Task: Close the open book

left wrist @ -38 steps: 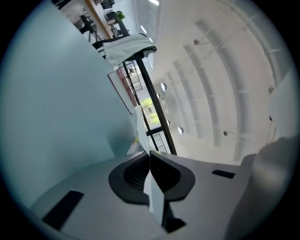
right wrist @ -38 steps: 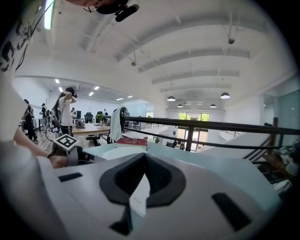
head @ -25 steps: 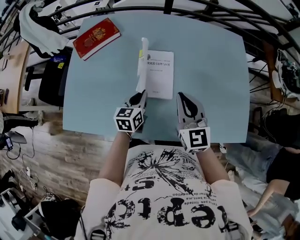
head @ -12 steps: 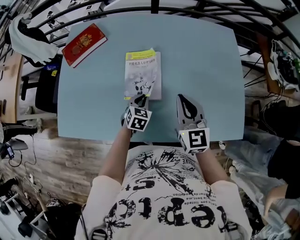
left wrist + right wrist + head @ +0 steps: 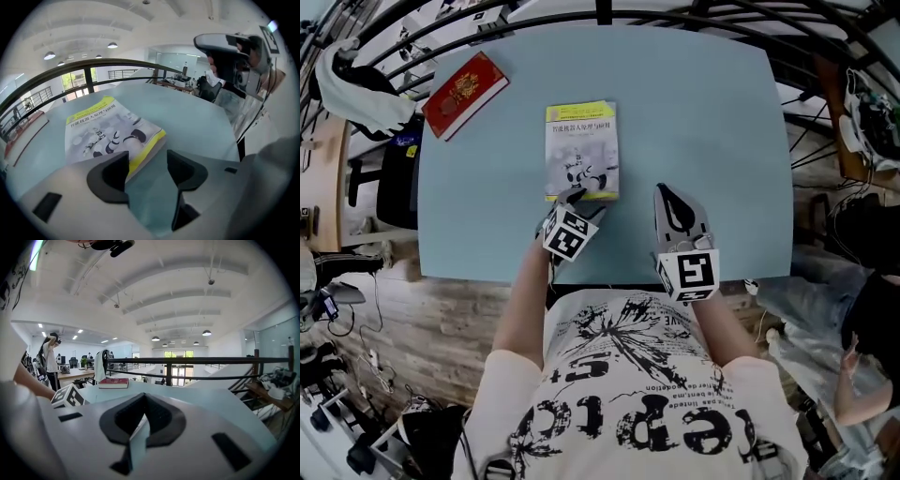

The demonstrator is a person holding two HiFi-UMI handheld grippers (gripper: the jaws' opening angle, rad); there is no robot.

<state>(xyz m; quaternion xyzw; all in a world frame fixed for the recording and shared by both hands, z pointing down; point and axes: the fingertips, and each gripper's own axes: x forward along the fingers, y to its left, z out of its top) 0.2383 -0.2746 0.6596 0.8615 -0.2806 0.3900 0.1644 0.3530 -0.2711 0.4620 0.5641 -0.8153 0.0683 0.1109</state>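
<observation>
The book point(image 5: 581, 150) lies shut and flat on the light blue table point(image 5: 703, 112), its grey and yellow front cover up. My left gripper point(image 5: 579, 199) sits at the book's near edge with its jaws opening. In the left gripper view the book's point(image 5: 108, 131) near yellow corner reaches just in front of the left jaw, and the pads of the left gripper point(image 5: 147, 168) press on nothing. My right gripper point(image 5: 670, 192) rests to the right of the book, apart from it. Its jaws meet at the tips with nothing held point(image 5: 143, 399).
A red book point(image 5: 466, 82) lies at the table's far left corner, also visible in the right gripper view point(image 5: 114, 382). A dark railing runs behind the table's far edge. Chairs, cables and clothing crowd the floor on both sides.
The book's cover, standing upright at the left gripper a second ago, has come down and the book is closed. The left gripper has lowered, rolled and opened. The right gripper barely shifted.
</observation>
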